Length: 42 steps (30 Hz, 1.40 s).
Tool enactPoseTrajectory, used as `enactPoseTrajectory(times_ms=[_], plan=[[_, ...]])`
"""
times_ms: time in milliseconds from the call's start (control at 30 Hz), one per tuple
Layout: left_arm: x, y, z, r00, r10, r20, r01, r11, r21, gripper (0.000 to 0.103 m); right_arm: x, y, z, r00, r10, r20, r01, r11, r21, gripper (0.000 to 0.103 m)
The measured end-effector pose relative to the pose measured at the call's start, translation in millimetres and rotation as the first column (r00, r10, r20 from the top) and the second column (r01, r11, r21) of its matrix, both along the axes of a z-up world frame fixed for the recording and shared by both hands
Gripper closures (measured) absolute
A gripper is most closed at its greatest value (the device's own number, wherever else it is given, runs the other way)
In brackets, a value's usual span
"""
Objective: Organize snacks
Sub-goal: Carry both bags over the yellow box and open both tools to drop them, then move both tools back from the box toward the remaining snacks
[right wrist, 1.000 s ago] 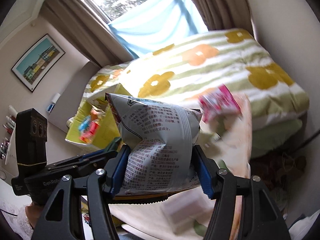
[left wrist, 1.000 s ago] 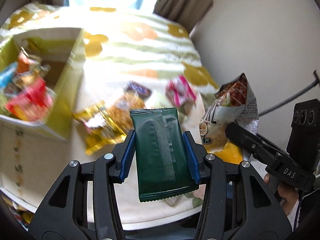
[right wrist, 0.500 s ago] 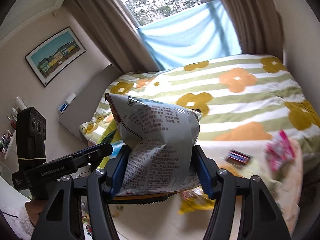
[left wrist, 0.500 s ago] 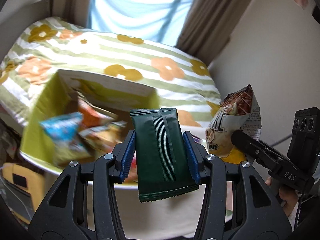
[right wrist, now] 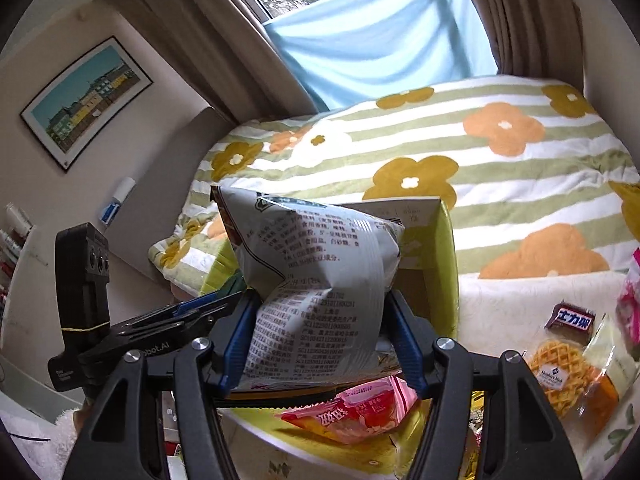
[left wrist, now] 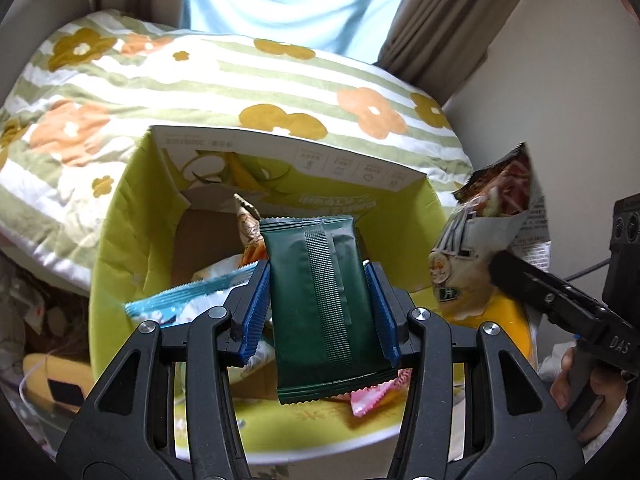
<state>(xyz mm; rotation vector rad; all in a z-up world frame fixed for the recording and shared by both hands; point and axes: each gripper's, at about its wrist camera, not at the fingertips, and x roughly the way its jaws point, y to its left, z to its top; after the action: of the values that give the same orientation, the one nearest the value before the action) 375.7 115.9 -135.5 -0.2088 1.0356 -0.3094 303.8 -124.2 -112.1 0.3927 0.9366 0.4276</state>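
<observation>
The left gripper [left wrist: 320, 312] is clamping a dark green packet [left wrist: 320, 300] upright above the open yellow-green box [left wrist: 120, 240], while the right gripper [right wrist: 320, 336] is squeezing a grey printed snack bag [right wrist: 316, 280] just beside that box, which is sitting before the flowered blanket [left wrist: 200, 80].

Behind your work you have a floral striped quilt [right wrist: 500, 168], a light blue curtain [right wrist: 384, 36] between brown drapes [left wrist: 436, 28], and 1 framed picture [right wrist: 86, 100] on the wall.
</observation>
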Motion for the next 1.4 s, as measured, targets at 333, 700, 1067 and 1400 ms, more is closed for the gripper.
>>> enactPoseTrajectory(times_ms=[333,700,1067,1400], plan=[[-7.3,12.1,-5.8,0.999,0.033,-0.005,-0.033,0.999,-0.016,0.000,18.4,-3.7,-13.8,0.997,-0.034,-0.067,0.033,0.999,-0.011,0.044],[-18.8,16.6,-4.1,0.998,0.065,0.006,-0.065,0.998,0.017,0.000,32.8,0.4,-18.3,0.996,-0.089,-0.024,0.086,0.990,-0.116,0.009],[-34.8,13.2,-1.6,0.998,0.065,0.008,-0.065,0.997,0.032,0.000,21.9,-0.6,-21.9,0.997,-0.069,-0.047,0.064,0.993,-0.101,0.009],[-48.1,14.9,16.6,0.997,0.045,0.056,-0.048,0.997,0.055,0.000,3.0,3.4,-3.4,0.997,-0.076,-0.018,0.073,0.987,-0.142,0.009]])
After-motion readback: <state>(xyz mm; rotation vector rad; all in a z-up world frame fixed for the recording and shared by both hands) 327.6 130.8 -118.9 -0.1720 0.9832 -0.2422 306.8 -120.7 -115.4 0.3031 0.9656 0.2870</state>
